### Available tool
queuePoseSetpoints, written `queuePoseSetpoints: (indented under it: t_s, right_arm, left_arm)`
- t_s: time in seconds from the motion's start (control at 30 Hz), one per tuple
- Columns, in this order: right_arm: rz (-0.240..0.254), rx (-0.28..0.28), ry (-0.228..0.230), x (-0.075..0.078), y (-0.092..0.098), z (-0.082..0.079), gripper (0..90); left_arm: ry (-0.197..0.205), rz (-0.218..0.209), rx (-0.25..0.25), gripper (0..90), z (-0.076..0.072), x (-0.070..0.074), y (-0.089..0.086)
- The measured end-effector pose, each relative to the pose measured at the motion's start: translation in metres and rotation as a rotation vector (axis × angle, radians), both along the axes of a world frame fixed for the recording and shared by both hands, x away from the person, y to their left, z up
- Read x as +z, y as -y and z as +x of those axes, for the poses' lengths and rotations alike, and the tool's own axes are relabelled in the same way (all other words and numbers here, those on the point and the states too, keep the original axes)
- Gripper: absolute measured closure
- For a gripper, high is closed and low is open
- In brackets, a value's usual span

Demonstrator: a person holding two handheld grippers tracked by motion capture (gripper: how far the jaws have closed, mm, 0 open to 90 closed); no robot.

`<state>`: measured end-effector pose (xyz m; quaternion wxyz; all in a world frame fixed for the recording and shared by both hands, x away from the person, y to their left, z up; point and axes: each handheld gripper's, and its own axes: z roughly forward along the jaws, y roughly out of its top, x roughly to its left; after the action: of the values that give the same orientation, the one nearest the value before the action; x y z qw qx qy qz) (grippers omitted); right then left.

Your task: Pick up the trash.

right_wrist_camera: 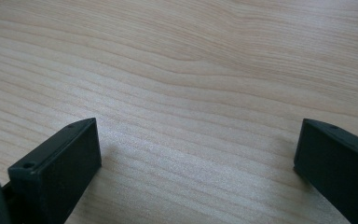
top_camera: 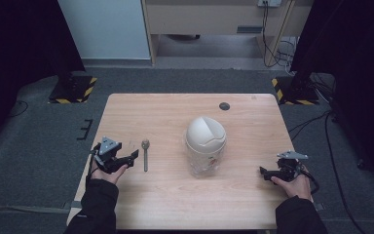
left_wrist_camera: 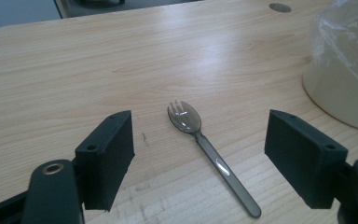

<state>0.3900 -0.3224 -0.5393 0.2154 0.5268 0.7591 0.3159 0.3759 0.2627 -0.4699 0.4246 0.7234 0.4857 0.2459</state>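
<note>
Spork (left_wrist_camera: 200, 140) lies flat on table (top_camera: 165, 200), bowl end away from the person, between the wide-apart jaws of left gripper (top_camera: 131, 158), untouched. Right gripper (top_camera: 263, 170) rests wide, nothing between its jaws. Lidded bin (top_camera: 204, 146) stands mid-table.

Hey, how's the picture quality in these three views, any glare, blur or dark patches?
High view: the table is evenly lit, while the far corners drop to near black. Left gripper view: the spork is sharp, with a small glint on its handle; the near jaws look soft, and the plastic-lined bin shows pale glare. Right gripper view: a broad sheen lies on the wood grain, and the jaws are blurred.
</note>
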Motion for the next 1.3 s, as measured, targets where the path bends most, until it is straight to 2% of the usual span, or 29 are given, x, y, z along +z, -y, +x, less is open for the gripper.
queuePoseSetpoints:
  t_s: [0.17,0.27,0.53,0.57,0.6,0.7,0.77,0.9,1.03,1.3]
  right_arm:
    - [0.000,-0.003,0.000,0.000,0.000,0.000,0.9]
    - [0.000,-0.003,0.000,0.000,0.000,0.000,0.9]
    - [0.003,-0.010,-0.001,0.000,-0.002,-0.001,0.9]
    - [0.003,-0.011,-0.001,0.000,-0.002,-0.001,0.9]
    - [0.003,-0.011,-0.001,0.000,-0.002,-0.001,0.9]
    - [0.003,-0.011,-0.001,0.000,-0.002,-0.001,1.0]
    - [0.004,-0.011,-0.001,0.000,-0.002,-0.001,1.1]
    - [0.001,-0.008,-0.001,0.000,-0.002,-0.001,1.1]
    - [0.001,-0.008,-0.001,0.000,-0.002,-0.001,1.1]
    - [0.001,-0.006,-0.001,0.000,-0.002,-0.001,1.1]
  left_arm:
    - [0.016,0.003,0.016,26.2,0.009,-0.002,0.007]
    - [0.006,0.011,0.021,28.0,0.016,-0.006,0.012]
    - [-0.077,0.036,0.025,35.3,0.033,-0.024,0.027]
    - [-0.099,0.044,0.026,37.0,0.036,-0.030,0.031]
    - [-0.099,0.044,0.026,37.3,0.036,-0.030,0.031]
    - [-0.146,0.070,0.034,38.5,0.041,-0.039,0.036]
    - [-0.176,0.070,0.057,41.2,0.046,-0.046,0.039]
    - [-0.200,0.075,0.063,45.1,0.050,-0.054,0.043]
    - [-0.212,0.088,0.059,48.8,0.051,-0.058,0.046]
    - [-0.198,0.113,0.060,58.1,0.052,-0.058,0.045]
